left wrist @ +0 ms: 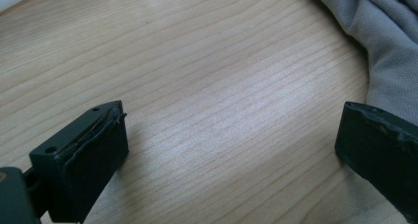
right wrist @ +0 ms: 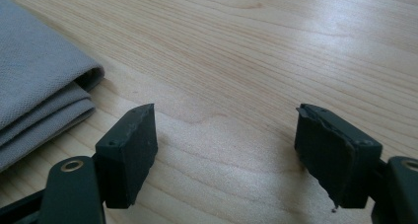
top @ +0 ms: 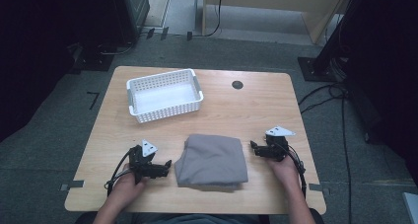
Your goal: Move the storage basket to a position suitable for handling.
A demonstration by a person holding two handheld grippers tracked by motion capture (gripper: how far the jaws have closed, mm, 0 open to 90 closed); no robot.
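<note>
Both hand-held grippers, left hand-held gripper (top: pixel 168 164) and right hand-held gripper (top: pixel 252 146), rest on the desk (top: pixel 256 110) with jaws spread wide, holding nothing, flanking the folded grey cloth (top: pixel 212 161).

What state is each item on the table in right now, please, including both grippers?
Folded grey cloth: folded, flat on the table, ungripped.
White perforated plastic basket: upright, empty.
Left gripper: open, beside the cloth's left edge, holding nothing.
Right gripper: open, beside the cloth's right edge, holding nothing.
</note>
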